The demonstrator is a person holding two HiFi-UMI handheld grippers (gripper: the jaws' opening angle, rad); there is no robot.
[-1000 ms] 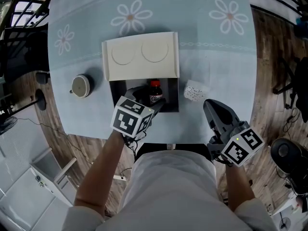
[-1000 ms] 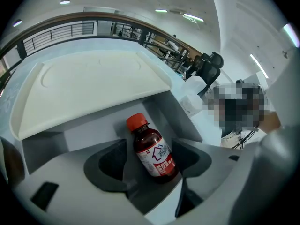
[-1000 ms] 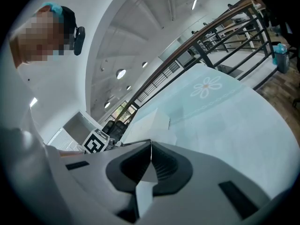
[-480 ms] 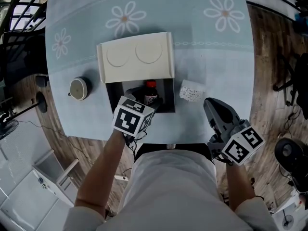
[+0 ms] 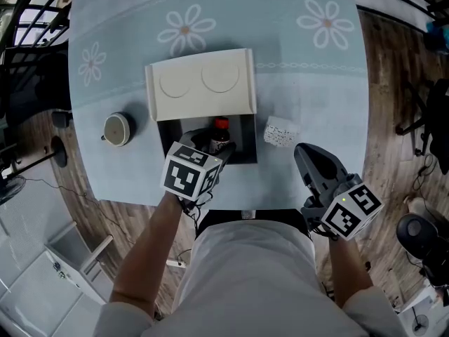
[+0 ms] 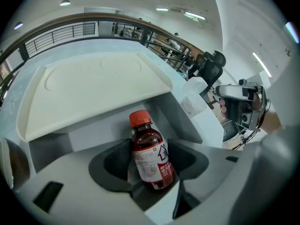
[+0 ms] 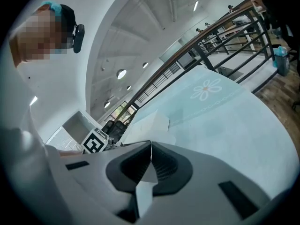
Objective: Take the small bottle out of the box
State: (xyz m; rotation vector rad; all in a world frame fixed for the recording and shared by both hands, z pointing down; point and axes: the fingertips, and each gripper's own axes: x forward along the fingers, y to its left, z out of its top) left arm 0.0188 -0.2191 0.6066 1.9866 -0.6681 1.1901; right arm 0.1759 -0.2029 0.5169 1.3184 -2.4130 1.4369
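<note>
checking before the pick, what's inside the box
One small bottle with a red cap stands in the box, between the jaws of the left gripper, which have just been closing. The gripper hides the box's near left corner from the head view.

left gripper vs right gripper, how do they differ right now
The left gripper has jaws apart, which have just been closing around the small bottle; the right gripper is shut, empty. The left gripper reaches into the box; the right gripper hovers over the table. Both carry marker cubes.
</note>
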